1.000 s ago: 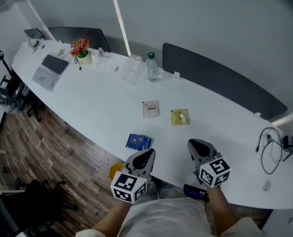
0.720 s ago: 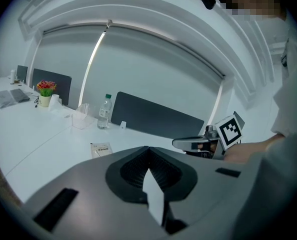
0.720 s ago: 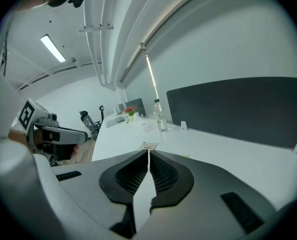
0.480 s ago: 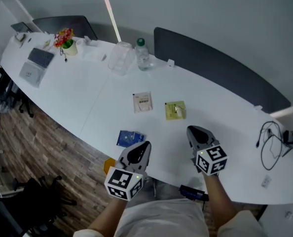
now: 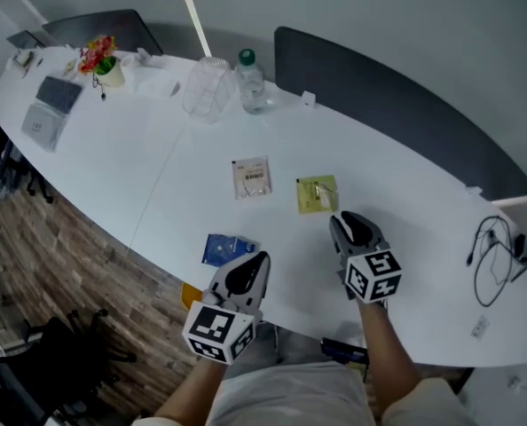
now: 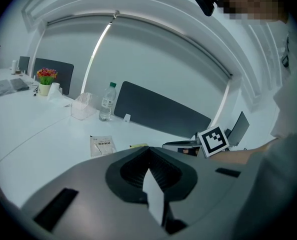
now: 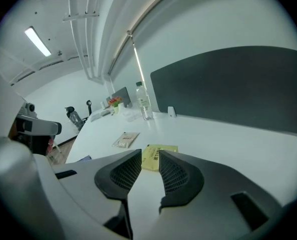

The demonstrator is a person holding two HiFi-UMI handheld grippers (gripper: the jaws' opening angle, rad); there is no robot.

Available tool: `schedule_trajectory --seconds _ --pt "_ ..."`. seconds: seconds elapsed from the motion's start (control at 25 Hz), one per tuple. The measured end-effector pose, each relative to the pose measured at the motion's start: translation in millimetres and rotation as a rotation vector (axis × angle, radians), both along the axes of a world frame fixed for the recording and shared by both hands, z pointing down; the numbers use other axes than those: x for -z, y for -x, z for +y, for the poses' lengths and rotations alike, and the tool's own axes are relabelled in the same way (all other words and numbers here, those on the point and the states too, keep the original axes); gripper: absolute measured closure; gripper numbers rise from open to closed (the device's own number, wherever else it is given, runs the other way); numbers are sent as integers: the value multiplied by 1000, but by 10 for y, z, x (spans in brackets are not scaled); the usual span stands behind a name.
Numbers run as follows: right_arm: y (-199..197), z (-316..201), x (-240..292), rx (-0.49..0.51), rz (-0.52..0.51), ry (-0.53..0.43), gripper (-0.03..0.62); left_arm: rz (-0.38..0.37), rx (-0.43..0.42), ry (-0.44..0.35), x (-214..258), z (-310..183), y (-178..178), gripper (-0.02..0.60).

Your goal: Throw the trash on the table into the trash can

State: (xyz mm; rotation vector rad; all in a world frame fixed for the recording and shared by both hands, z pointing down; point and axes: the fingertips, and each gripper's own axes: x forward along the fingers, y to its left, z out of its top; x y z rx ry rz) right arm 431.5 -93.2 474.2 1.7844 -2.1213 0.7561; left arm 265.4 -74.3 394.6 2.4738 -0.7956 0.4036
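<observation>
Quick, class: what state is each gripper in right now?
Left gripper: closed, holding nothing.
Right gripper: open, jaws have just been opening, nothing between them; the yellow packet lies ahead on the table.

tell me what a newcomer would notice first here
The long curved white table fills the head view, with three flat packets lying on it: a white packet, a yellow packet and a blue packet. The right gripper, its jaws just opening and empty, points at the yellow packet just ahead, while the left gripper hangs shut beside the blue packet.
</observation>
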Motion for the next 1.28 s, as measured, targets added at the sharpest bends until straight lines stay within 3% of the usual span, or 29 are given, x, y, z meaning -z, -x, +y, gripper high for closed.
schedule_trajectory --seconds 0.32,0.72,0.92,1.0,1.08,1.28 --pt "-95 -223 -338 -34 -10 58 405 -9 9 31 -132 -46 14 578" --pt "-128 -323 -610 -54 -37 106 382 -20 30 60 -258 -80 75 579" --pt "-145 -348 -678 -60 -1 140 384 -24 41 66 -253 -122 106 578" --pt "-143 -339 -703 -48 30 155 401 -19 42 62 -276 -120 117 578" --pt "-144 -325 -725 -36 63 166 471 -18 45 62 -287 -122 135 580" --pt "-151 -313 -698 -41 48 159 528 -17 53 64 -279 -115 164 580"
